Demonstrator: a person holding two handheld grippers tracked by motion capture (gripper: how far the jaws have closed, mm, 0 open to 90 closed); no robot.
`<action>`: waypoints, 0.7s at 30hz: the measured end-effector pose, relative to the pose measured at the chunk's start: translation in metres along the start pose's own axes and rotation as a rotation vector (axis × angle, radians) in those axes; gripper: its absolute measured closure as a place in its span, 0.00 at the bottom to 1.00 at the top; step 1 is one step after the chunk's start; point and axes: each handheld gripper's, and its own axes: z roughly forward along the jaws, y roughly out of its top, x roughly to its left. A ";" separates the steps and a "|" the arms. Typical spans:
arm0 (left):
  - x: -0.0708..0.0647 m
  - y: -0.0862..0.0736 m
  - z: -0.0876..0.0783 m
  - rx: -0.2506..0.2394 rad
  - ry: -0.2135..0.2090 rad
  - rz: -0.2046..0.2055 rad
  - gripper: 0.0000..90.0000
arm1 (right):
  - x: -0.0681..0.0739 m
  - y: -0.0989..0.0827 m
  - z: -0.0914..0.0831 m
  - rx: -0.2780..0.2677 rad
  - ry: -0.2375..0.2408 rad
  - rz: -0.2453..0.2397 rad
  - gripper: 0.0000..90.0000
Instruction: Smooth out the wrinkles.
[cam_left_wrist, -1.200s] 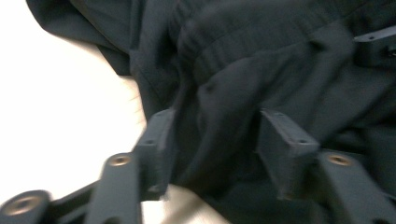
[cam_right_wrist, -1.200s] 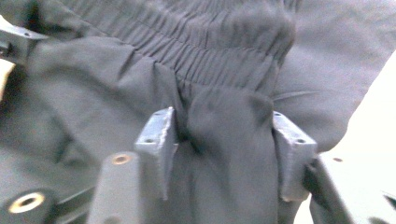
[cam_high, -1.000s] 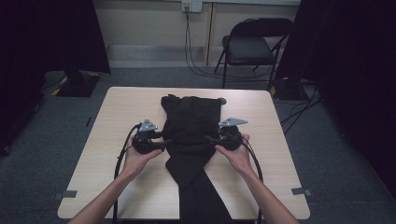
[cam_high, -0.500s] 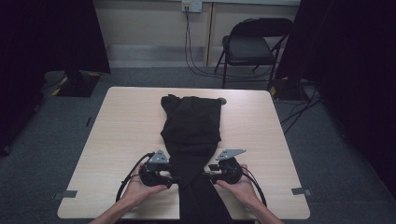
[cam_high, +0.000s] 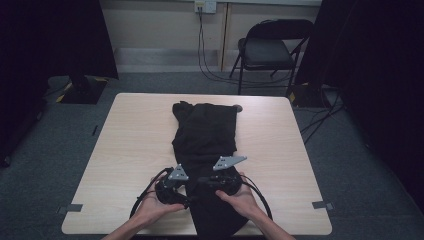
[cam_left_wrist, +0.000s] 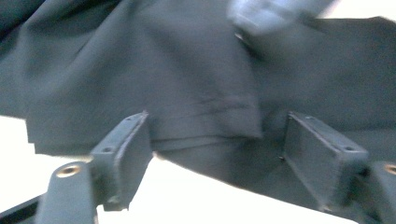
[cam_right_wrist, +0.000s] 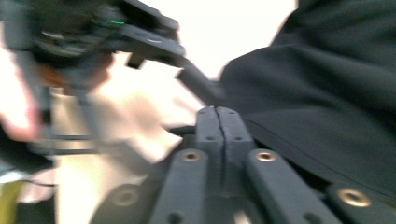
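Black trousers (cam_high: 205, 145) laid lengthwise down the middle of the pale surface (cam_high: 125, 150), near end hanging over the front edge between the person's hands. Left tool (cam_high: 176, 189) at the left border of the cloth near the front edge, jaws apart and just opened wider; in the left gripper view, a folded hem of the trousers (cam_left_wrist: 205, 135) lying between the two pads (cam_left_wrist: 123, 156) without being pressed. Right tool (cam_high: 205, 181) over the cloth just beside the left one, jaws just drawn together; in the right gripper view, pads (cam_right_wrist: 217, 123) meeting edge to edge beside the trousers (cam_right_wrist: 327, 102), no cloth seen between them. Both tools close together, almost touching, over the narrow lower part of the garment.

Step in hand, as judged: taking hold of the lower end for a fold. For a clean grip: left tool eased forward until the hem sits deep between the pads, all layers included, then closed firmly. Right tool reopened and reset on the opposite border at the same level. Both lifted together, evenly, to avoid skewing the fold. Risk: a single layer caught, leaving the rest dragging.
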 end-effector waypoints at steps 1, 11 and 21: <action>0.002 -0.002 0.003 0.036 0.050 0.008 0.32 | 0.001 0.000 0.004 0.011 0.032 0.007 0.89; 0.010 -0.006 0.001 0.051 0.096 -0.007 0.32 | -0.021 -0.012 -0.019 0.014 -0.094 0.046 0.90; 0.020 -0.007 -0.002 0.051 0.057 -0.046 0.29 | -0.042 -0.027 -0.001 0.088 -0.169 0.034 0.88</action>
